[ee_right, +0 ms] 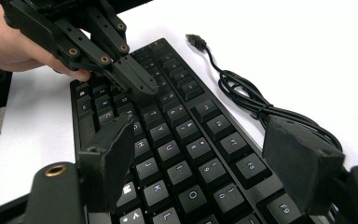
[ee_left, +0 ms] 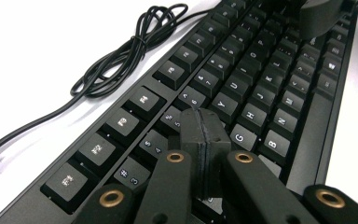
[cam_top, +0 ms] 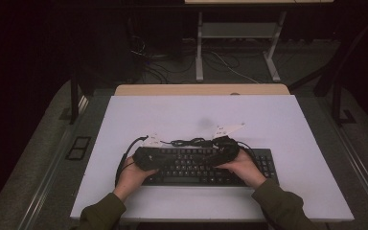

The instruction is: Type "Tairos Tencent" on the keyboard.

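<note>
Keyboard (cam_top: 206, 165) lay flat on the white table (cam_top: 278, 120), near my edge of it, with its cable (ee_left: 121, 51) bundled in loose loops just beside its far side and the plug (ee_right: 195, 39) lying free on the table. I had the left claw (ee_left: 204, 122) pinched fully closed with nothing in it, its tip poised over the keys around the 5 and 6. The right claw (ee_right: 200, 154) stood wide open above the keys further along, empty, one pad over the letters and the other near the function row. My worry was the closed tip: it looked wide enough that pressing down a little off centre could catch two keys at once. The open right claw also hung low, so a small dip could bump stray keys. A hard poke might have slid the keyboard into the loose cable.
</note>
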{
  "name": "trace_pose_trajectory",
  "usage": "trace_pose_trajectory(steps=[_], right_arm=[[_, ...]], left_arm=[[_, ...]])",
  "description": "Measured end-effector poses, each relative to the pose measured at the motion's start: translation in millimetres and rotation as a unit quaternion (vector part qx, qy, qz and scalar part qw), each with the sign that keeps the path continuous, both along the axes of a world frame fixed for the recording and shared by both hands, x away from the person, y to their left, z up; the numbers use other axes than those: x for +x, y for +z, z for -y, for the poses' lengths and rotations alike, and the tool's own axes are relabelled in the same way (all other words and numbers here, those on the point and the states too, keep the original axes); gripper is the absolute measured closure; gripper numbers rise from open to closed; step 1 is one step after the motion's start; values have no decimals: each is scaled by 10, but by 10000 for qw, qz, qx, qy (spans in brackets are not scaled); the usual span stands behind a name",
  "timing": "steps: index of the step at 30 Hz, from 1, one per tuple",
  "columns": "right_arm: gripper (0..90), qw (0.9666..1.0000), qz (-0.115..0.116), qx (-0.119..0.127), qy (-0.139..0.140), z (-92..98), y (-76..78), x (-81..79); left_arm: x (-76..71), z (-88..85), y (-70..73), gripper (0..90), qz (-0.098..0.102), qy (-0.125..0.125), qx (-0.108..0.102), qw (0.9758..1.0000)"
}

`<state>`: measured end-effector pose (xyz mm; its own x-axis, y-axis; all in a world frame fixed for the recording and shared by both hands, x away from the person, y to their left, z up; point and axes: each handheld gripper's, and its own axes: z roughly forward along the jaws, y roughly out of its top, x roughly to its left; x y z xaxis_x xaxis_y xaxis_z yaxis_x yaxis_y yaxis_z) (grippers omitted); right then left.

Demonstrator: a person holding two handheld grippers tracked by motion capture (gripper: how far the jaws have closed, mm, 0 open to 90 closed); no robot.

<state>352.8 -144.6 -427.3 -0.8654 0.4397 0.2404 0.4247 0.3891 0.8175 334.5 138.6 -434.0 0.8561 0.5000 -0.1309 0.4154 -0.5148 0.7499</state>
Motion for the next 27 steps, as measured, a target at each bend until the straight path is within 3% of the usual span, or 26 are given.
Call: trace_pose_trajectory(steps=[6, 17, 23, 27], right_arm=[[248, 10000, -5, 2, -5, 2, 2, -1], [247, 10000, -1, 29, -22, 24, 9, 0], [247, 10000, -2, 36, -30, 44, 15, -4], [248, 10000, -1, 39, -39, 52, 17, -5]], left_arm=[[-7, -16, 18, 895, 17, 15, -29, 10000], [-53, -118, 95, 857, 59, 65, -314, 9995], [-90, -203, 108, 754, 91, 118, -428, 9990], [-120, -250, 94, 597, 145, 170, -385, 9990]])
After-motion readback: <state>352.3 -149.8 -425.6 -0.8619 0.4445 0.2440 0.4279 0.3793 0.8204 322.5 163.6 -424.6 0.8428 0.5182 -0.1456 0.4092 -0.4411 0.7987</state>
